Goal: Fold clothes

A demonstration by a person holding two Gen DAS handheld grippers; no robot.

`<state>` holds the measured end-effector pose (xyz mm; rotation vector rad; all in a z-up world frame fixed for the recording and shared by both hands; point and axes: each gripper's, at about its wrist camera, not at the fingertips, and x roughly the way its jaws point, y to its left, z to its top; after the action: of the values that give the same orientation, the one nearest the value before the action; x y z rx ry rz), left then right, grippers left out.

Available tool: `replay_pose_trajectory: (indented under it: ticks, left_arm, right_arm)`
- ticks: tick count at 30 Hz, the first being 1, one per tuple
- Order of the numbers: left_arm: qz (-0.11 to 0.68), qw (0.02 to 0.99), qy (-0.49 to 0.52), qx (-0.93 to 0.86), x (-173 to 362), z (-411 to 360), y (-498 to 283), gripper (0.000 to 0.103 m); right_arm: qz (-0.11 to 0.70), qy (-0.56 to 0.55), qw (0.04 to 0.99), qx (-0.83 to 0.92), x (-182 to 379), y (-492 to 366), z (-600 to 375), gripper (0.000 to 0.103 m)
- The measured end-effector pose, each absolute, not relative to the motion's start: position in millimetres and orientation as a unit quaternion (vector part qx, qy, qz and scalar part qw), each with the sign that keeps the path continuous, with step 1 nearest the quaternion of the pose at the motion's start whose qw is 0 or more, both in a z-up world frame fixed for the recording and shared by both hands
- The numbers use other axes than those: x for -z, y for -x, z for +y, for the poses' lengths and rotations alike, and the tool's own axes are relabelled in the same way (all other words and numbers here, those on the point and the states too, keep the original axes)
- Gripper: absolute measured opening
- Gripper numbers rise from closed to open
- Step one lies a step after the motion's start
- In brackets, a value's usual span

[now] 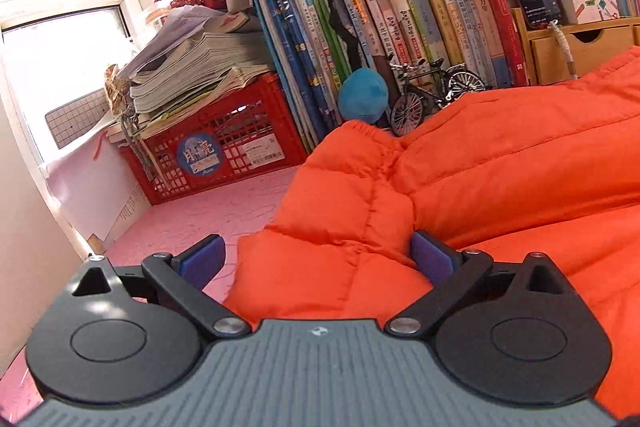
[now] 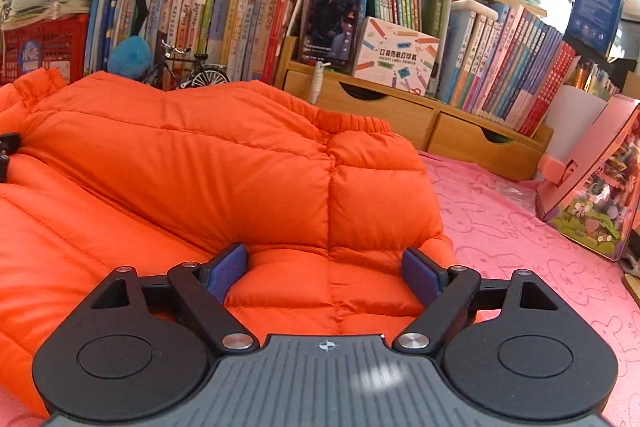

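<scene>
An orange puffer jacket (image 1: 480, 163) lies on the pink table cover (image 1: 208, 211), its sleeves folded in over the body. My left gripper (image 1: 316, 259) is open, its blue pads (image 1: 200, 259) set either side of the jacket's left sleeve fold. In the right wrist view the jacket (image 2: 200, 167) fills the left and middle. My right gripper (image 2: 326, 269) is open, its blue pads (image 2: 226, 271) astride the padded right sleeve near the jacket's right edge. Neither gripper holds cloth.
A red crate (image 1: 216, 147) with stacked papers stands at the back left. Rows of books (image 1: 420, 19), a model bicycle (image 1: 432, 87), a phone (image 2: 332, 19) and wooden drawers (image 2: 400, 115) line the back. A pink toy box (image 2: 592, 179) stands at the right.
</scene>
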<state>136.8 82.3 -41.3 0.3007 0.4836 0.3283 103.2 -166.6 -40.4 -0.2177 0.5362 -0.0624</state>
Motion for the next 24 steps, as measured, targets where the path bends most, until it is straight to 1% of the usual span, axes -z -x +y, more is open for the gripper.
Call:
replay_pose_trajectory:
  ticks: [1, 3, 5, 6, 8, 9, 11, 13, 14, 15, 16, 17, 18, 21, 24]
  left_arm:
    - [0.244, 0.944, -0.142, -0.169, 42, 94, -136, 0.103]
    - [0.244, 0.944, -0.137, -0.175, 41, 105, -129, 0.103]
    - [0.241, 0.944, -0.132, -0.181, 39, 115, -121, 0.103]
    - [0.239, 0.945, -0.13, -0.184, 38, 120, -117, 0.103]
    - [0.236, 0.945, -0.125, -0.189, 36, 129, -109, 0.103]
    - [0.234, 0.945, -0.123, -0.192, 35, 134, -105, 0.099]
    - [0.228, 0.95, -0.104, -0.186, 26, 136, -91, 0.098]
    - [0.218, 0.962, -0.068, -0.15, 10, 135, -75, 0.094]
    - [0.209, 0.969, -0.051, -0.12, 2, 129, -68, 0.092]
    - [0.2, 0.975, -0.034, -0.089, -7, 123, -61, 0.085]
    - [0.196, 0.979, -0.029, -0.053, -15, 114, -59, 0.072]
    - [0.193, 0.981, -0.031, -0.014, -23, 102, -58, 0.065]
    - [0.191, 0.981, -0.035, 0.021, -30, 89, -60, 0.058]
    - [0.186, 0.977, -0.064, 0.076, -37, 51, -72, 0.057]
    - [0.208, 0.969, -0.094, 0.092, -32, 18, -95, 0.057]
  right_arm:
    - [0.27, 0.1, 0.957, 0.038, 41, -103, -176, 0.084]
    - [0.286, 0.067, 0.955, 0.05, 41, -105, -197, 0.09]
    - [0.303, 0.03, 0.951, 0.057, 41, -106, -220, 0.092]
    - [0.31, 0.012, 0.949, 0.061, 42, -105, -231, 0.095]
    - [0.31, -0.013, 0.949, 0.055, 41, -100, -245, 0.094]
    - [0.306, -0.024, 0.95, 0.049, 40, -96, -250, 0.094]
    - [0.291, -0.031, 0.955, 0.049, 37, -85, -252, 0.092]
    - [0.267, -0.016, 0.962, 0.063, 29, -70, -242, 0.088]
    - [0.253, -0.006, 0.965, 0.068, 25, -61, -235, 0.084]
    - [0.238, 0.007, 0.969, 0.061, 19, -51, -223, 0.071]
    - [0.225, 0.016, 0.973, 0.04, 12, -40, -209, 0.059]
    - [0.213, 0.026, 0.977, 0.019, 6, -30, -196, 0.032]
    - [0.201, 0.033, 0.979, -0.002, 1, -22, -182, 0.022]
    - [0.171, 0.041, 0.982, -0.067, -10, -10, -145, 0.022]
    - [0.169, 0.027, 0.978, -0.117, -13, -16, -113, 0.022]
